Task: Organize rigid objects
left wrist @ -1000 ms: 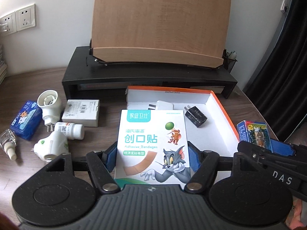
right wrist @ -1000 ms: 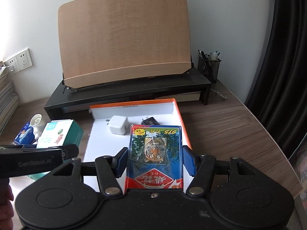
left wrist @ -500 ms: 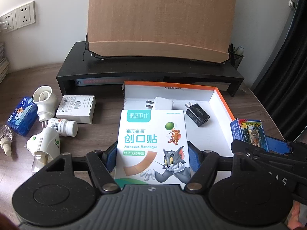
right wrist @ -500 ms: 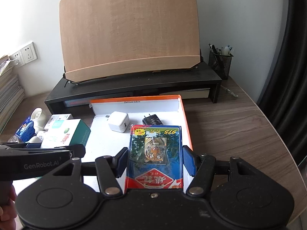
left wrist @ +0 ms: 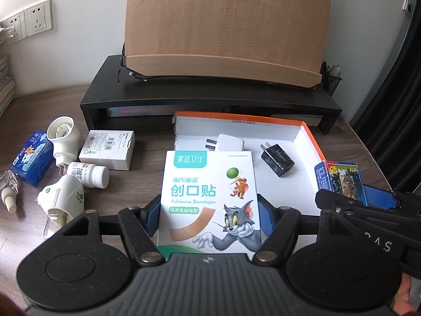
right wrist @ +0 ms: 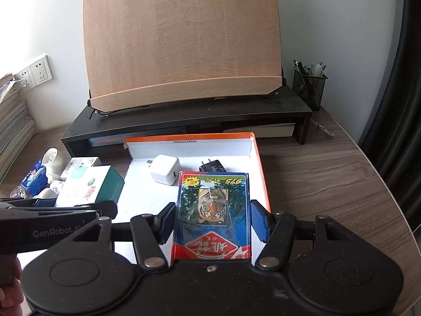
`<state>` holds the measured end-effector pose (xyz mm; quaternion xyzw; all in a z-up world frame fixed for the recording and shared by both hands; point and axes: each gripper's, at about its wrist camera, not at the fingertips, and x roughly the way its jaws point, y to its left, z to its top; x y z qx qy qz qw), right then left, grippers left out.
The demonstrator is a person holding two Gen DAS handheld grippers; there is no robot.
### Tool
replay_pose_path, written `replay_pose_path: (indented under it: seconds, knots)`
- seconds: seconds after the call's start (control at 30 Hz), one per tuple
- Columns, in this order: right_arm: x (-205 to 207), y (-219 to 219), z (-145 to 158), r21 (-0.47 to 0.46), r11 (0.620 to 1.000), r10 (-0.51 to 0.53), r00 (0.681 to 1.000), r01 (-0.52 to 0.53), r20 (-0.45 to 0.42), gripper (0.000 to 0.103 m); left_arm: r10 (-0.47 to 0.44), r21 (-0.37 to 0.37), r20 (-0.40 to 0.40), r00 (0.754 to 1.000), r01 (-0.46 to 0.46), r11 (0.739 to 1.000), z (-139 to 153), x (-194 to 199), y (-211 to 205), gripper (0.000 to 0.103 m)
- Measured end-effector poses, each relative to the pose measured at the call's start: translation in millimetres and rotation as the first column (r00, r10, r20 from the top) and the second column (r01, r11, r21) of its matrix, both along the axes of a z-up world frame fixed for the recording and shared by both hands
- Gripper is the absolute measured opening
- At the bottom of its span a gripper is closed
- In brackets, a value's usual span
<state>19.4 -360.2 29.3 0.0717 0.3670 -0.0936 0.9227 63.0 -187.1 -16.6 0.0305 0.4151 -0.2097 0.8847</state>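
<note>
The tray's point(right wrist: 259, 163) white floor lay open in front, while two chargers point(right wrist: 165, 169) blocked its far end.

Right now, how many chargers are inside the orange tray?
2. A white charger lies near the tray's back wall, and a black charger lies just right of it. The held boxes may hide others.

White wall point(right wrist: 329, 21), wall sockets point(left wrist: 29, 22), wooden desk point(right wrist: 329, 184), dark curtain point(right wrist: 405, 105)

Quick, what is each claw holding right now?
Left claw: shut on the adhesive bandage box.
Right claw: shut on the tiger card pack.
</note>
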Motion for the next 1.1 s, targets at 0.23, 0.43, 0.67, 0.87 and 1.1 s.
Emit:
replay_pose_path:
  seconds: [0.23,0.43,0.67,0.87,1.1]
  knots:
    - [5,0,-1,-0.003,1.0,0.0,1.0,0.0,-0.001,0.072,-0.005,0.002,-0.005,1.0,0.005,1.0,-3,3,-1,0.071]
    - [9,0,-3,-0.001,1.0,0.0,1.0,0.0,-0.008,0.072,-0.007,0.001,-0.009,1.0,0.007,1.0,-5,4,-1,0.071]
    - [12,0,-6,0.003,1.0,-0.004,1.0,0.004,-0.016,0.072,-0.007,0.004,-0.017,1.0,0.007,1.0,-7,4,-1,0.071]
    - [13,0,-6,0.008,1.0,-0.005,1.0,0.005,-0.016,0.072,-0.003,0.008,-0.022,1.0,0.003,1.0,-9,5,0,0.071]
    - [16,1,-9,0.013,1.0,0.009,1.0,-0.009,-0.022,0.072,-0.001,0.011,-0.025,1.0,0.001,1.0,-9,3,0,0.071]
